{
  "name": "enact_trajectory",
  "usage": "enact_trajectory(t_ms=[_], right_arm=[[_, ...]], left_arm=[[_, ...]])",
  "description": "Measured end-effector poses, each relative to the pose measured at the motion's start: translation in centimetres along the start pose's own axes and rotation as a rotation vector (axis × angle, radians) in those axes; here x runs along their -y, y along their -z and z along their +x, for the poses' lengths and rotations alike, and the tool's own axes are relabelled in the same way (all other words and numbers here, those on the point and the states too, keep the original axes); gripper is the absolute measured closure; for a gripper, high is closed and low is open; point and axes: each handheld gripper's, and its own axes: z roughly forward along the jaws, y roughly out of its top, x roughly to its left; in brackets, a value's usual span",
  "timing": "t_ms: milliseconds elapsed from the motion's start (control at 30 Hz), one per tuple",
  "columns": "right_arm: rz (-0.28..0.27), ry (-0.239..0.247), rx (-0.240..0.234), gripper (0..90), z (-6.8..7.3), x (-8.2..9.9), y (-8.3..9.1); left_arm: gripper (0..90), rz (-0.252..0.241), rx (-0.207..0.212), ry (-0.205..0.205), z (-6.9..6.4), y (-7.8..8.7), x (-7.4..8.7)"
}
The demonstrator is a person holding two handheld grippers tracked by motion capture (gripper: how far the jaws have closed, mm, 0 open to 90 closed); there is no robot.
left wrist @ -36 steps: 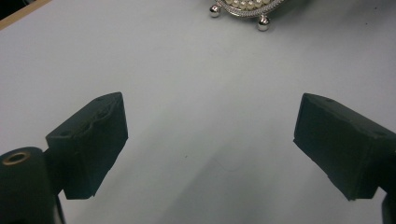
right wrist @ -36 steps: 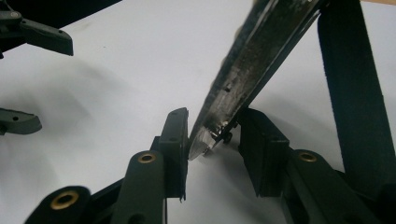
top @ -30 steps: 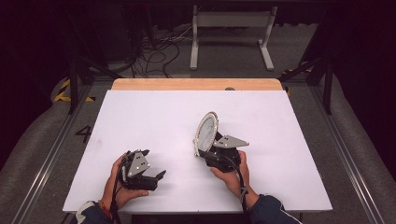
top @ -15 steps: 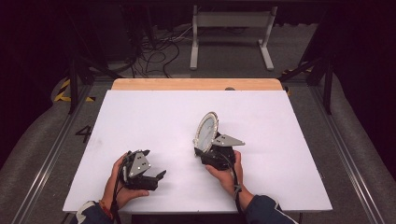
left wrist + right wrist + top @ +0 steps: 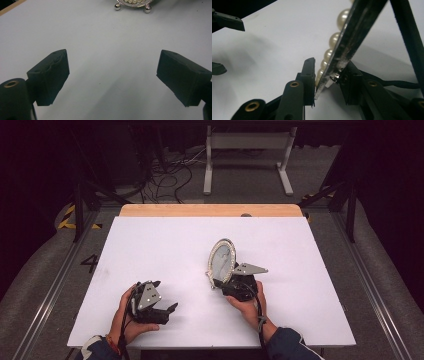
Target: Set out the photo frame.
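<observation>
At the near edge of the white table (image 5: 165,240), the left gripper (image 5: 159,309) rests in the person's left hand (image 5: 126,317) with its jaws spread wide and nothing between them; in the left gripper view only bare tabletop lies between the two black pads (image 5: 51,75). A little farther in and to the right, the right gripper (image 5: 227,284) sits in the right hand (image 5: 248,304), and an oval, pearl-rimmed picture frame (image 5: 222,261) rises from its jaws, standing on edge and leaning slightly. In the right gripper view the frame's lower rim (image 5: 337,67) sits between the two pads, the row of pearls (image 5: 329,53) facing the left pad and the dark back against the right one; the jaws have just been closing on it, and the pads appear to pinch the rim. The frame's black back strut (image 5: 407,35) slants down at the right of that view. From the left gripper view the frame's two small ball feet (image 5: 147,10) stand on the table well ahead of the open jaws. The two grippers are well apart, with clear white surface between them. Beyond the frame the table runs open to its far wooden edge (image 5: 210,210), and broad bare margins lie to left and right. Past the table are cables (image 5: 170,175) on the floor and a white stand (image 5: 247,150).
</observation>
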Motion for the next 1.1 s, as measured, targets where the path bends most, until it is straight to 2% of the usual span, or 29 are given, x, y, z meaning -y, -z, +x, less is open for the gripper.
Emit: enact_trajectory(t_ms=[100, 167, 267, 300, 433, 600, 633, 733, 933, 967, 1100], right_arm=[[-0.013, -0.001, 0.025, 59.0, 0.1, 0.0, 0.0], [-0.043, -0.012, 0.036, 54.3, 0.0, 0.0, 0.0], [-0.110, -0.030, 0.015, 53.8, -0.1, -0.1, 0.1], [-0.114, -0.028, 0.015, 53.8, -0.1, -0.1, 0.1], [-0.090, -0.021, 0.022, 54.7, 0.0, -0.1, -0.5], [-0.083, -0.053, 0.006, 61.0, -0.5, 0.0, -1.1], [-0.083, -0.045, -0.007, 62.7, -0.5, 0.0, -1.1], [-0.073, -0.034, 0.003, 63.1, -0.4, -0.1, -1.0], [-0.042, -0.037, -0.043, 69.4, -1.0, -0.3, -0.8], [-0.023, -0.035, -0.066, 71.4, -1.3, -0.5, -0.7], [0.004, -0.022, -0.092, 75.9, -1.7, -0.7, -0.4]], left_arm=[[11.4, -0.005, 0.000, 0.006, 0.0, 0.0, 0.0], [11.7, -0.010, 0.004, 0.014, 0.1, 0.0, 0.0], [12.1, -0.013, 0.003, 0.025, 0.1, 0.0, 0.0], [12.3, -0.014, 0.003, 0.025, 0.1, 0.0, 0.0], [12.4, -0.008, 0.005, 0.024, 0.1, -0.2, 0.1], [12.3, -0.011, 0.015, 0.022, 0.0, -0.2, 0.0], [12.3, -0.013, 0.017, 0.022, 0.0, -0.2, 0.0], [12.3, -0.010, 0.018, 0.022, 0.1, -0.2, 0.1], [12.3, -0.014, 0.019, 0.020, 0.0, -0.1, 0.0], [12.3, -0.012, 0.020, 0.019, 0.0, -0.1, 0.0], [12.3, -0.011, 0.020, 0.017, 0.0, 0.0, 0.0]])
